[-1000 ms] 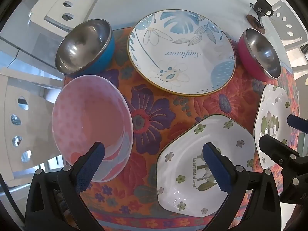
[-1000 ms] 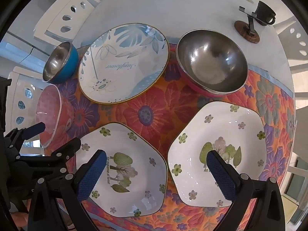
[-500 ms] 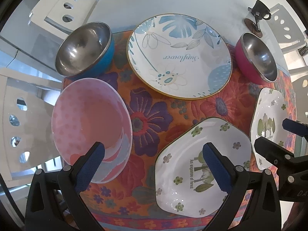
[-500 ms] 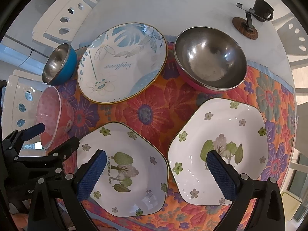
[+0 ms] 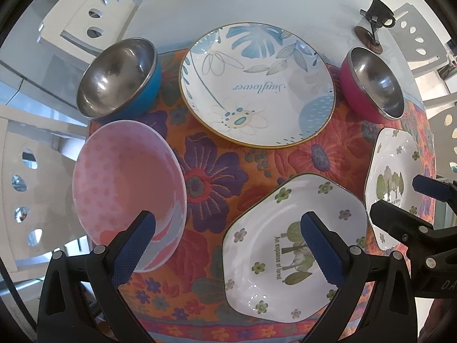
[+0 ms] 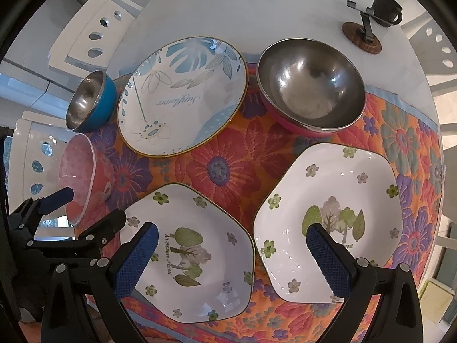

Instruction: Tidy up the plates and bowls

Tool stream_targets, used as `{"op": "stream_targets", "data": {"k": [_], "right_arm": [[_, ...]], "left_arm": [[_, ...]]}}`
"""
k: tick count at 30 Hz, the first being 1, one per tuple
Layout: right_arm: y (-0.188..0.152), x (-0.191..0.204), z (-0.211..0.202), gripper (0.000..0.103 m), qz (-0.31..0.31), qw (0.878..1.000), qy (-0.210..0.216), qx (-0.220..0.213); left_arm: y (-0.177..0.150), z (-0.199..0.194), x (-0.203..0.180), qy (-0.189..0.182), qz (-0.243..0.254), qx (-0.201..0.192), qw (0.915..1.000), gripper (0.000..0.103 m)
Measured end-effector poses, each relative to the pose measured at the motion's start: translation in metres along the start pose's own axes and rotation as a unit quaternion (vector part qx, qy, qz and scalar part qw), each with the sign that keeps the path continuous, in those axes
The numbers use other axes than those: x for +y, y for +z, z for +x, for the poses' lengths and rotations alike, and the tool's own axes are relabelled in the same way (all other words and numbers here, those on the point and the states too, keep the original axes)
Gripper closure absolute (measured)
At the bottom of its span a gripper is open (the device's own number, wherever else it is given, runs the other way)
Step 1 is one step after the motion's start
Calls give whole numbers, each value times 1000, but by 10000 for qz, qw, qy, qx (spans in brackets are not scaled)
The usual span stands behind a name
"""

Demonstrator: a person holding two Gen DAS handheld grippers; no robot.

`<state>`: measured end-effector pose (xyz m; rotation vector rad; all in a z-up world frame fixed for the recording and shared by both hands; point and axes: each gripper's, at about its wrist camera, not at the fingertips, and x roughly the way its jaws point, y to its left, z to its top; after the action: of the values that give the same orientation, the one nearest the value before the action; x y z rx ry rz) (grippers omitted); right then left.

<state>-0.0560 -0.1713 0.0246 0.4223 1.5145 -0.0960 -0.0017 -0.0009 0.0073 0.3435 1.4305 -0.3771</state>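
On a flowered orange mat (image 5: 211, 180) stand a pink bowl (image 5: 122, 183), a blue steel bowl (image 5: 117, 77), a round "Sunflower" plate (image 5: 257, 85), a magenta steel bowl (image 5: 371, 85) and two white forest plates (image 5: 285, 245) (image 5: 394, 177). My left gripper (image 5: 228, 248) is open and empty, above the mat's near edge between the pink bowl and the left forest plate. My right gripper (image 6: 232, 257) is open and empty, over the two forest plates (image 6: 194, 254) (image 6: 331, 217). The right wrist view also shows the round plate (image 6: 182, 97), the magenta bowl (image 6: 311, 85), the blue bowl (image 6: 91, 100) and the pink bowl (image 6: 82, 180).
The mat lies on a white round table (image 6: 257, 8). A black cup (image 6: 385, 8) and a small stand on a wooden disc (image 6: 362, 40) sit at the far right. White chairs (image 5: 85, 17) (image 6: 31, 160) stand around the table.
Both grippers have drawn back and up a little, so the dishes sit lower and smaller in view. No dish has moved. Both stay open.
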Motion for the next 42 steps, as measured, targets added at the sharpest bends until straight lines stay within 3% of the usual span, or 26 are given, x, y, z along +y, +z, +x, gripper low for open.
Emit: {"op": "stream_targets", "data": {"k": [42], "right_arm": [[4, 5, 24, 1, 29, 9991, 246, 334]], "left_arm": [[0, 20, 16, 55, -407, 281, 9988, 2]]}}
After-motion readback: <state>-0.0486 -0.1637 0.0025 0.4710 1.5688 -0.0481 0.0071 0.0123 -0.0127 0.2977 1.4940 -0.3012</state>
